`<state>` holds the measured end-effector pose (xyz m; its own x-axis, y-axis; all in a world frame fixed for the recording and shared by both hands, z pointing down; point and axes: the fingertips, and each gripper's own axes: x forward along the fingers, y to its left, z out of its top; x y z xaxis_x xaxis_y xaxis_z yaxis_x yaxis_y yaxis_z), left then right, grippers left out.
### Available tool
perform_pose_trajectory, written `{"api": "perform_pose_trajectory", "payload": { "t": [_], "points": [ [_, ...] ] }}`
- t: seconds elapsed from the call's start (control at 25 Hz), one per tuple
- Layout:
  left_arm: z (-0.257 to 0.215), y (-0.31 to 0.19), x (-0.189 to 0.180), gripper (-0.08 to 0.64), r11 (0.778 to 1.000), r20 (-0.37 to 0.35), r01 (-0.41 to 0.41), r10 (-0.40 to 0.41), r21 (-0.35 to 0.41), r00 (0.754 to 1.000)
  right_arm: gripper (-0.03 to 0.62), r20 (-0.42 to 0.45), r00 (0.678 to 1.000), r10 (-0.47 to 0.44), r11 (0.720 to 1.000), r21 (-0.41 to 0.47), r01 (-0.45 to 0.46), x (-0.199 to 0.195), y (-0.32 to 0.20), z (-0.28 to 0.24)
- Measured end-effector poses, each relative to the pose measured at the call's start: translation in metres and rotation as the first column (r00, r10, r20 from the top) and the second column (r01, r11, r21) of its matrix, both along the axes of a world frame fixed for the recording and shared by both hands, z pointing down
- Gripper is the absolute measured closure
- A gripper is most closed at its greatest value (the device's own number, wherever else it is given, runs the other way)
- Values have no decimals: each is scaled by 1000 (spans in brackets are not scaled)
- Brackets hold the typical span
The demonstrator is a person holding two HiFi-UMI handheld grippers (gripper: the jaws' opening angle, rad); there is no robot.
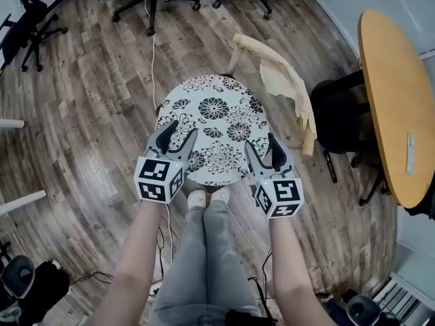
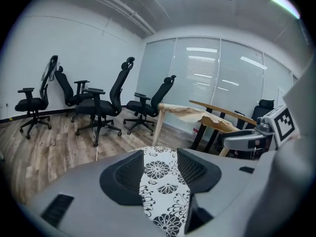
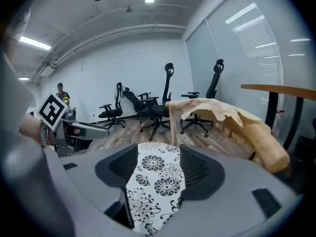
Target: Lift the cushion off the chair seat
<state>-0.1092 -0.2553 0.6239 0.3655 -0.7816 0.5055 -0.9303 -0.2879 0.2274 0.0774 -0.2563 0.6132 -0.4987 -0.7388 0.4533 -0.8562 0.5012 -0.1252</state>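
The cushion (image 1: 214,129) is looked down on steeply from the head, with the left claw (image 1: 181,129) and right claw (image 1: 261,142) at its near edge. Each gripper view is aimed close and nearly level along its own jaws; the cushion is shared by all three.

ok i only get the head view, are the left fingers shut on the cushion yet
Observer: No. The left gripper view shows the left gripper with its fingers apart, and the cushion shows in the gap.
Operator: and the right one
Observer: It's the same. In its own view the right gripper is open, and the cushion's pattern fills the gap between the fingers.
Operator: anyone else in the room
Observer: Yes. The right gripper view shows a person standing by the far wall.
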Motion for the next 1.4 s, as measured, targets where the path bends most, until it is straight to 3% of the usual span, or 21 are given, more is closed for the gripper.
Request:
{"api": "perform_pose_trajectory", "payload": {
  "t": [0.24,0.6,0.92,1.16,1.4],
  "points": [
    [59,1,-38,343,991,13,78,-77,-109,997,296,-80,992,98,991,-86,-105,18,-8,58],
    [121,7,-73,258,965,26,133,-130,-226,991,276,-185,958,220,947,-194,-255,46,-15,134],
    [168,11,-98,256,940,-20,180,-194,-291,981,276,-192,936,295,912,-235,-336,65,-20,175],
    [197,13,-108,256,921,-54,202,-233,-333,971,278,-199,943,268,904,-287,-317,67,-14,203],
    [211,13,-104,292,919,-64,198,-233,-341,970,298,-228,942,248,913,-269,-306,65,-13,212]
  ]
}}
